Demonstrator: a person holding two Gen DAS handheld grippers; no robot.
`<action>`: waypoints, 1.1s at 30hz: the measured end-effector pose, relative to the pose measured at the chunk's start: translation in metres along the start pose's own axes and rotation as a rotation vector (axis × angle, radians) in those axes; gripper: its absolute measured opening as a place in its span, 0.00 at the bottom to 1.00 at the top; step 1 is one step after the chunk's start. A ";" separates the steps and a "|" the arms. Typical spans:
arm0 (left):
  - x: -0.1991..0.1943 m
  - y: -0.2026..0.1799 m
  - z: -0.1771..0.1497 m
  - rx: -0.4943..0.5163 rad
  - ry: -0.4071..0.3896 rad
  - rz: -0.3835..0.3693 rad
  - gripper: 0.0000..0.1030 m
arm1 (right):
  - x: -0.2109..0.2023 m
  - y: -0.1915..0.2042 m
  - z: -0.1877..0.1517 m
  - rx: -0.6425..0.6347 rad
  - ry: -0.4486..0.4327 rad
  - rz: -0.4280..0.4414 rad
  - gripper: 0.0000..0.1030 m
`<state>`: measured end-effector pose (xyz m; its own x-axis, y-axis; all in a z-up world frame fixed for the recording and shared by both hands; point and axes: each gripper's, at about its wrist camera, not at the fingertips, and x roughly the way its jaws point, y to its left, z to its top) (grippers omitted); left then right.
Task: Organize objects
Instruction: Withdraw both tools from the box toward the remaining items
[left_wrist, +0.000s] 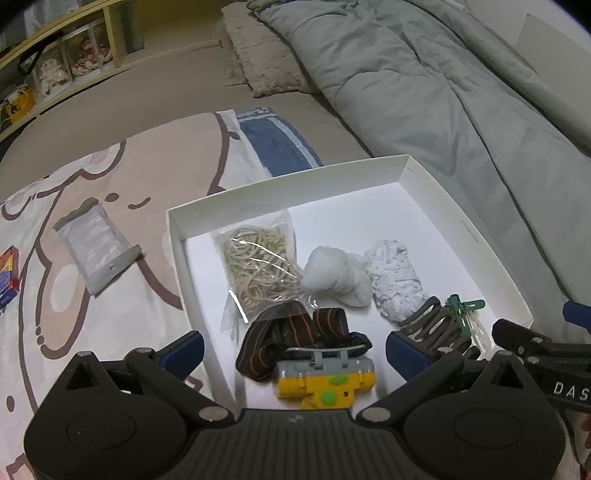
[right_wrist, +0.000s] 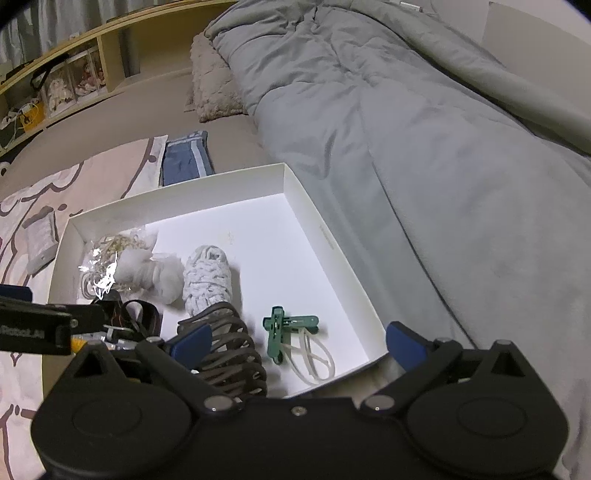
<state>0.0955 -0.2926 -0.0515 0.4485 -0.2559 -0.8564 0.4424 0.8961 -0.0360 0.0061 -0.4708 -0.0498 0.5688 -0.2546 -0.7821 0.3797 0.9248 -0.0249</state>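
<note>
Bedspread under white box (left_wrist: 465, 229), headlamp (left_wrist: 325, 380) inside

Both views are being taken from just behind a pair of tongs, looking forward and steeply down onto a bed. The left wrist view is being held close above the near left part of a white box (left_wrist: 424, 173), with the left tongs (left_wrist: 295, 350) framing the bottom edge. The right wrist view is being held close above the near right part of the same box (right_wrist: 295, 184), behind the right tongs (right_wrist: 299, 341). The box, a grey duvet (left_wrist: 424, 81) and a far shelf (left_wrist: 66, 48) are being shared by both views.
</note>
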 end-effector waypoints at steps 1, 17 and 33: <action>-0.001 0.002 0.000 -0.005 -0.001 0.002 1.00 | 0.000 0.000 0.000 0.003 0.000 -0.001 0.99; -0.021 0.045 -0.013 -0.065 -0.036 0.032 1.00 | -0.009 0.016 0.004 -0.009 -0.030 0.024 1.00; -0.060 0.127 -0.037 -0.132 -0.072 0.089 1.00 | -0.013 0.073 0.010 -0.084 -0.038 0.100 1.00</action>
<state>0.0960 -0.1504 -0.0234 0.5379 -0.1940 -0.8204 0.2943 0.9551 -0.0328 0.0333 -0.4026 -0.0351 0.6285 -0.1692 -0.7592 0.2583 0.9661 -0.0015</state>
